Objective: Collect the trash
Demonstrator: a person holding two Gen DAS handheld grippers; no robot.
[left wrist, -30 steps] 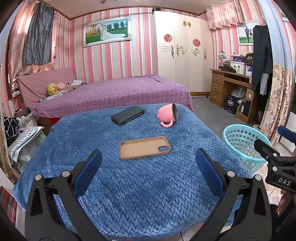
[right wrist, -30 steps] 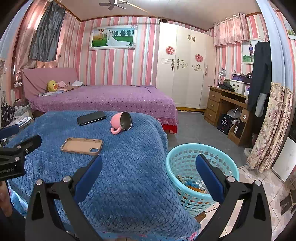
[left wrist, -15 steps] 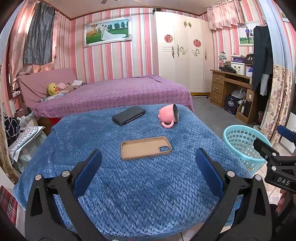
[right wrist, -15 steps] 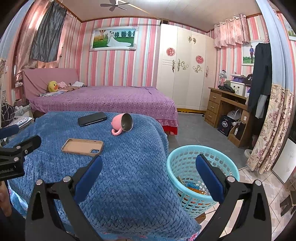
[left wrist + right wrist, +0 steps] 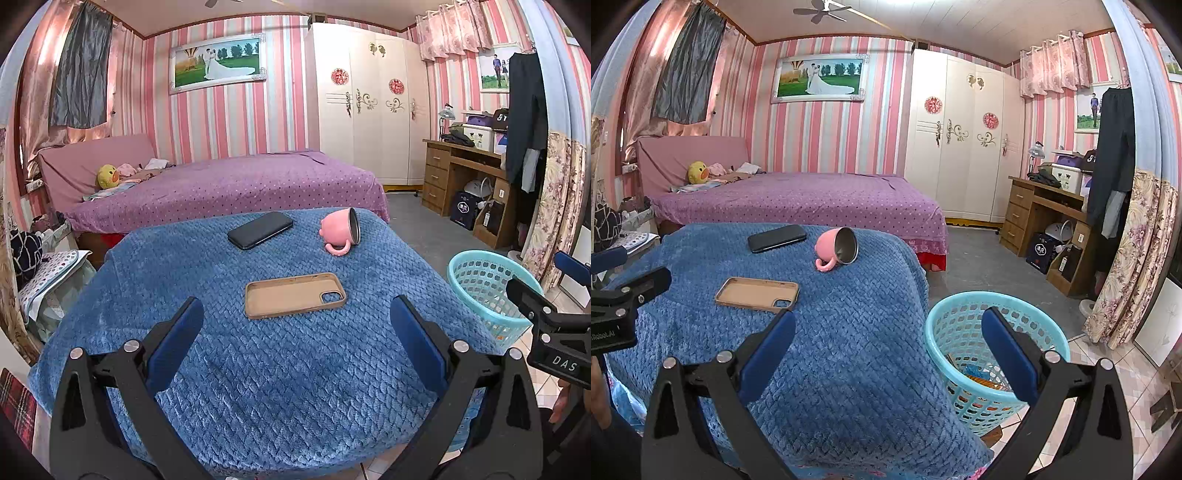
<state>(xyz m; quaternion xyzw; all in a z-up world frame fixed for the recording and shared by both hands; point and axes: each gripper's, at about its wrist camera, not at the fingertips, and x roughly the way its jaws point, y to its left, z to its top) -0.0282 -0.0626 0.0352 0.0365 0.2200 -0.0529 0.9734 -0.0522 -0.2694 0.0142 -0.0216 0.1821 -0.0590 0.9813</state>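
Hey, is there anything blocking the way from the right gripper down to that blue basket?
Nothing visible does. The right gripper is open and empty above the table's edge, and the basket stands on the floor beside the blue blanket, mouth open upward.

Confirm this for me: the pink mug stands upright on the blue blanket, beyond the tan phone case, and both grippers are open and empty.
Not quite. The pink mug lies on its side, its opening showing in the right wrist view. The rest holds: it rests on the blue blanket, beyond the tan phone case, and the left gripper and right gripper are both open and empty.
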